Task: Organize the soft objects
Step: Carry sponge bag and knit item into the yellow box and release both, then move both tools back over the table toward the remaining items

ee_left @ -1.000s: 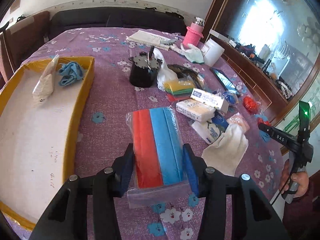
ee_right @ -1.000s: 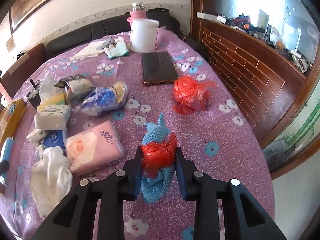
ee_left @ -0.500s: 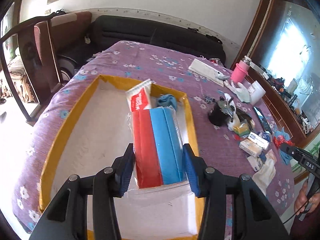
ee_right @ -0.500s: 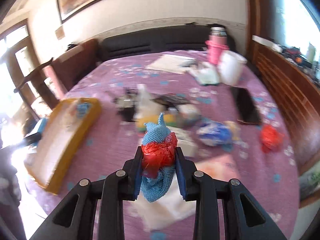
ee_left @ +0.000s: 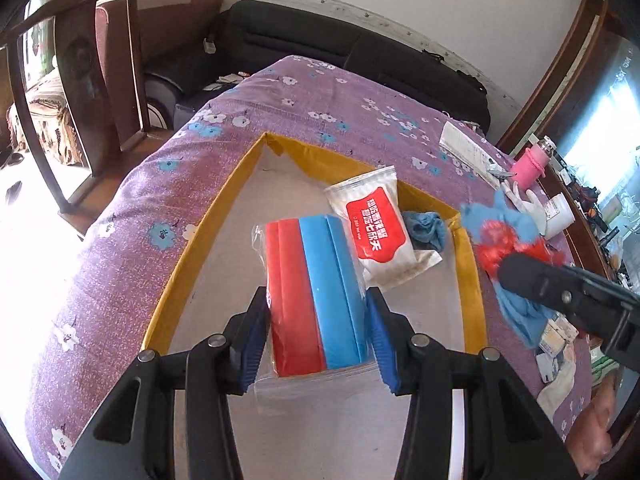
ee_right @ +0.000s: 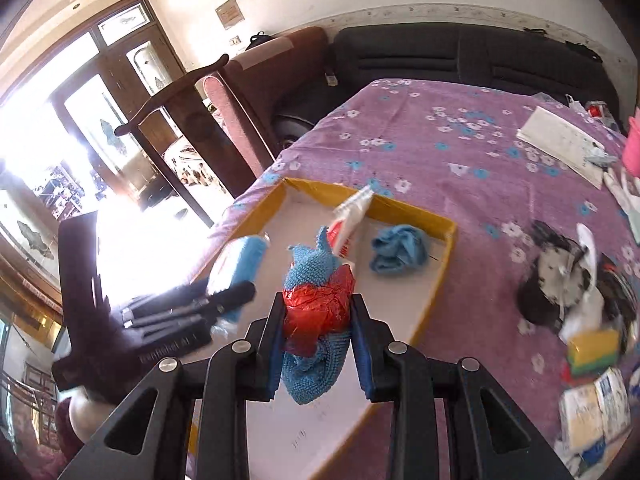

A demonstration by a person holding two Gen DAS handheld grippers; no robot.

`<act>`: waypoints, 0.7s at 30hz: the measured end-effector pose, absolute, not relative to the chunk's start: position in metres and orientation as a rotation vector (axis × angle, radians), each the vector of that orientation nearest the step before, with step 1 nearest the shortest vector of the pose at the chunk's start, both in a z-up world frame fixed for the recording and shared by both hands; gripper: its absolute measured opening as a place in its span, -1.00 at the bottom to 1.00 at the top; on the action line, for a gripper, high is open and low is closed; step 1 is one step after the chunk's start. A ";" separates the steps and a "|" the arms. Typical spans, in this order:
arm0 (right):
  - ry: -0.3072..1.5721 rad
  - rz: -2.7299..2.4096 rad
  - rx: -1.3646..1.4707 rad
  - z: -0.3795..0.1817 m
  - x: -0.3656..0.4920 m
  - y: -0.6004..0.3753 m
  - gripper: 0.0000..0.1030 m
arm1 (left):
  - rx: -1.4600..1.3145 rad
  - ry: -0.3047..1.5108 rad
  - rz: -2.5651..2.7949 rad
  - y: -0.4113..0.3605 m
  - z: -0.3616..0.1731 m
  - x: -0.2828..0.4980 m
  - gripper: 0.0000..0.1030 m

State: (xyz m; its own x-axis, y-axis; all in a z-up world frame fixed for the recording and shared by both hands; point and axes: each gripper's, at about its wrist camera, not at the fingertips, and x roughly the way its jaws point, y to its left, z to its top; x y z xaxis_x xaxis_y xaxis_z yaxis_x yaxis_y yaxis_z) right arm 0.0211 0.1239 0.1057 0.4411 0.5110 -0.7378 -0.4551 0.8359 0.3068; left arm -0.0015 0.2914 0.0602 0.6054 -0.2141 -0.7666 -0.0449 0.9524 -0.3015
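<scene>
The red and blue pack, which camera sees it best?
The left wrist view: the pack fills the middle, held in the left claw over the tray. The right wrist view shows only its blurred blue end.

1. The left claw [ee_left: 316, 334] is matte black, with angular arms that have triangular cut-outs.
2. Its fingers [ee_left: 382, 346] carry ribbed blue pads.
3. Round silver screws sit on the arm joints.
4. The right claw [ee_right: 317, 342] has the same black frame, blue pads and silver screws.
5. A bare-skinned hand [ee_left: 592, 424] shows at the lower right edge.
</scene>
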 end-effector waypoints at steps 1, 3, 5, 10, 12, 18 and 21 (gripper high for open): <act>0.950 0.610 0.068 0.104 0.031 0.135 -0.37 | -0.315 0.929 -0.099 0.292 0.057 0.002 -0.10; 0.975 0.626 0.070 0.099 0.054 0.158 -0.37 | -0.348 0.950 -0.098 0.296 0.049 0.010 -0.10; 0.999 0.627 0.060 0.093 0.072 0.174 -0.37 | -0.388 0.967 -0.095 0.302 0.042 0.016 -0.10; 1.059 0.592 0.035 0.066 0.116 0.201 -0.37 | -0.462 0.990 -0.084 0.314 0.035 0.023 -0.09; 1.074 0.579 0.027 0.057 0.128 0.205 -0.37 | -0.463 0.987 -0.094 0.313 0.036 0.022 -0.05; 1.113 0.571 0.048 0.040 0.149 0.211 -0.25 | -0.512 0.974 -0.122 0.315 0.041 0.015 0.24; 1.103 0.585 0.073 0.046 0.146 0.206 0.01 | -0.510 0.951 -0.110 0.314 0.049 0.008 0.41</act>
